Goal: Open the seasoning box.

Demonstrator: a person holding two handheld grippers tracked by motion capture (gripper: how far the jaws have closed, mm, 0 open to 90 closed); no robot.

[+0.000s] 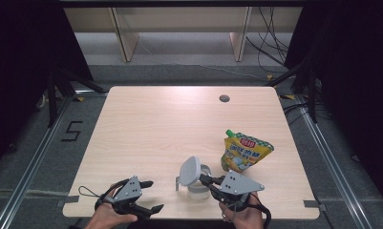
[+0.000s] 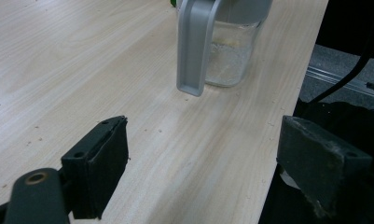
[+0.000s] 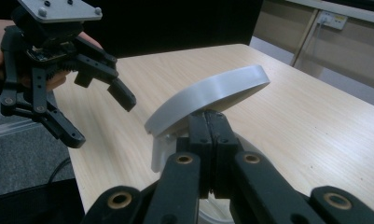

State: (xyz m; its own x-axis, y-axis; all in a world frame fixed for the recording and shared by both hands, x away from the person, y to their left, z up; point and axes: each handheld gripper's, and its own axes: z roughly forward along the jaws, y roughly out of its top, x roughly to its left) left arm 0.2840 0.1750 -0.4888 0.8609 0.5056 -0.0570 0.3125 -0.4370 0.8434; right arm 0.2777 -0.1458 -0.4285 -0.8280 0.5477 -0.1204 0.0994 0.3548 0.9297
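Scene: a pale wood-grain tabletop (image 1: 146, 129) with a person's 2 hands coming in at its near edge, each holding a black two-jaw gripper.
Left gripper (image 1: 150, 195): sits at the near-left corner of the tabletop, jaws spread wide and released, nothing between them. In the left gripper view its 2 black pads (image 2: 100, 163) stand far apart over bare wood.
Right gripper (image 1: 209, 181): near the middle of the front edge, jaws clenched tight together right at the jar's lid hinge. In the right gripper view the closed pads meet under the lid; whether they pinch a tab there I cannot tell.
Clear glass jar with a grey handle and grey flip lid (image 1: 198, 183): stands upright on the tabletop, just ahead of the right gripper. Its round grey lid (image 1: 190, 170) is tipped up and open, tilted to the left. The grey handle (image 2: 194, 46) hangs down the side facing the left gripper.
Yellow stand-up pouch with a green cap (image 1: 244, 151): leans on the tabletop just behind and to the right of the jar, apart from both grippers.
Gap: the left gripper is well clear of the jar, with bare tabletop between them.
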